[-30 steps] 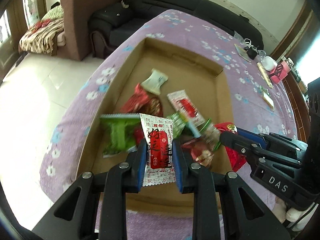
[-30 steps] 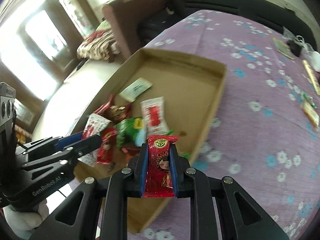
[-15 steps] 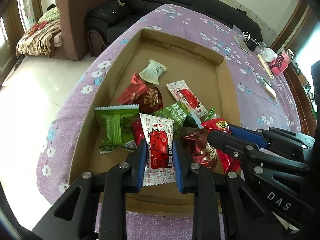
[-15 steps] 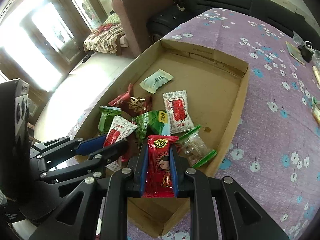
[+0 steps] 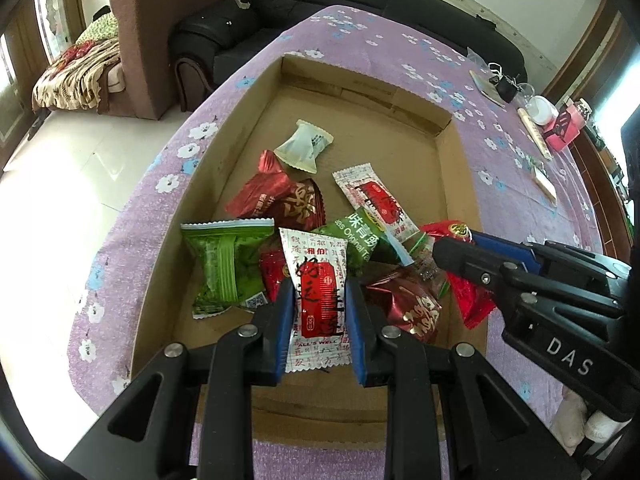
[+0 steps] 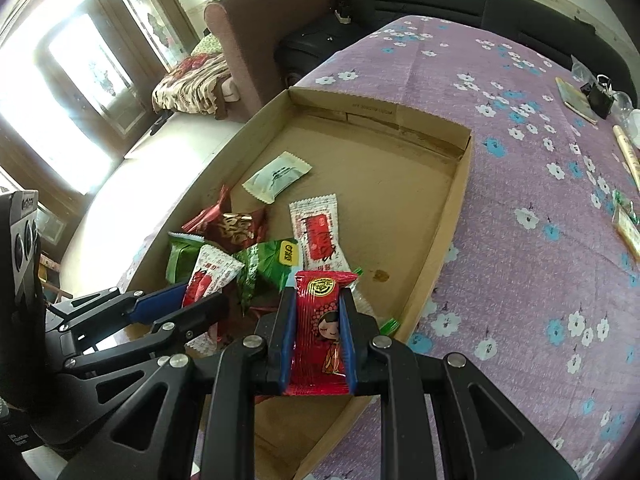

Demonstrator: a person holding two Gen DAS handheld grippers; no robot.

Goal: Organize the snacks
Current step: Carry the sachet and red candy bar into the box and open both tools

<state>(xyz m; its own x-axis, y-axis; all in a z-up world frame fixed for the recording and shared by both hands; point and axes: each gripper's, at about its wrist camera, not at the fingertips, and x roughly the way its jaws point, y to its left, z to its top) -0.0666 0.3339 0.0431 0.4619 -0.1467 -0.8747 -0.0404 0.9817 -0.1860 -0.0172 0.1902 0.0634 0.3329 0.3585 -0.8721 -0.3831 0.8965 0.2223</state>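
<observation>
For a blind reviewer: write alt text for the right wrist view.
The right gripper is shut on a red snack packet with a cartoon girl, above a shallow cardboard box of loose snack packets on a purple flowered tablecloth. At left, the left gripper holds a white and red packet.

Cardboard tray (image 5: 256, 128): matt brown, corrugated, rough cut rim, small stain near its right wall. Tablecloth (image 6: 520, 184): purple cloth, flower print, slightly nubby. Snack wrappers are glossy crinkled film: white-red packet (image 5: 318, 300), red packet (image 6: 320, 332), green pack (image 5: 224, 268); dark red foil candy (image 5: 300, 208) shinier. Pale pouch (image 5: 306, 146) near the tray's middle is matt. Gripper frames matt black plastic, silver metal screws (image 5: 248, 331), blue rubbery pads (image 5: 362, 320).
</observation>
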